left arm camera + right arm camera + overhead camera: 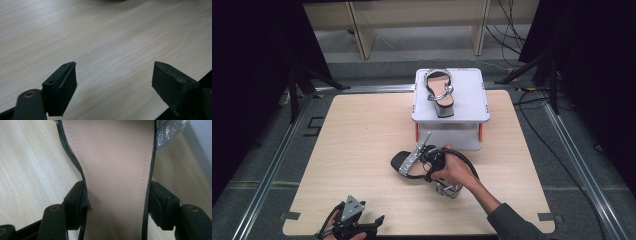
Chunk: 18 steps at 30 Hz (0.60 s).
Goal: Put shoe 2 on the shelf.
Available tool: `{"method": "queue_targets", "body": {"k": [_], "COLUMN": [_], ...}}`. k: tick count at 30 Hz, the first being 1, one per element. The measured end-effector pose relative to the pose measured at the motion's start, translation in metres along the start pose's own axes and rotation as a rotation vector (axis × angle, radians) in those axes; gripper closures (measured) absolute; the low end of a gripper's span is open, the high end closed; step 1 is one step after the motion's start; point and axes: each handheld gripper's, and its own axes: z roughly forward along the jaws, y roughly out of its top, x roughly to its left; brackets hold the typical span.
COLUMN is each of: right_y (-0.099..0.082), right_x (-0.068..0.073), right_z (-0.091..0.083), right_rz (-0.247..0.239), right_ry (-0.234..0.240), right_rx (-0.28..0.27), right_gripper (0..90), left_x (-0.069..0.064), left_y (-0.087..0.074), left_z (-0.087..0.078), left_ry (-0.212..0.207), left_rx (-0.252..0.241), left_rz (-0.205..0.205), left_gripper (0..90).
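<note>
From the high view I see my right hand (451,170) reaching in from the near right, forearm angled toward the middle of the tabletop (362,150), with the right gripper (428,161) on a black sandal (412,164) lying just in front of the white stand (472,100). The hand covers the sandal's heel end, and the glittery block heel (449,190) peeks out below the wrist. A second sandal (440,90) sits on top of the stand. My left gripper (352,220) rests at the near left edge, partly cut off by the frame.

In the left gripper view the jaws stand wide apart over bare tabletop (105,37), nothing between them.

In the right gripper view the jaws are clamped on the sandal's (115,170) beige insole at its narrow waist, one pad on each edge. A glittery strap (170,131) shows at the top right; the toe is cut off.
</note>
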Motion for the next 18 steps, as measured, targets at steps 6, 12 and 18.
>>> {"method": "queue_targets", "body": {"k": [6, 12, 18], "right_y": [-0.0016, -0.0079, -0.0078], "right_x": [-0.0010, -0.0006, 0.0038], "right_z": [0.0113, 0.0112, 0.0110], "right_rz": [0.014, 0.017, 0.026], "right_ry": [0.004, 0.018, -0.013], "right_rx": [0.029, 0.028, 0.028], "right_gripper": [37.1, 37.7, 40.3], "left_x": [0.0005, -0.0020, -0.0015], "left_y": [0.0003, 0.0002, -0.0002], "left_z": [-0.0009, -0.0010, -0.0006], "left_ry": [0.003, -0.012, -0.009], "left_rx": [0.006, -0.019, -0.010], "left_rz": [0.011, -0.022, -0.002], "left_gripper": [19.7, 19.7, 19.7]}}
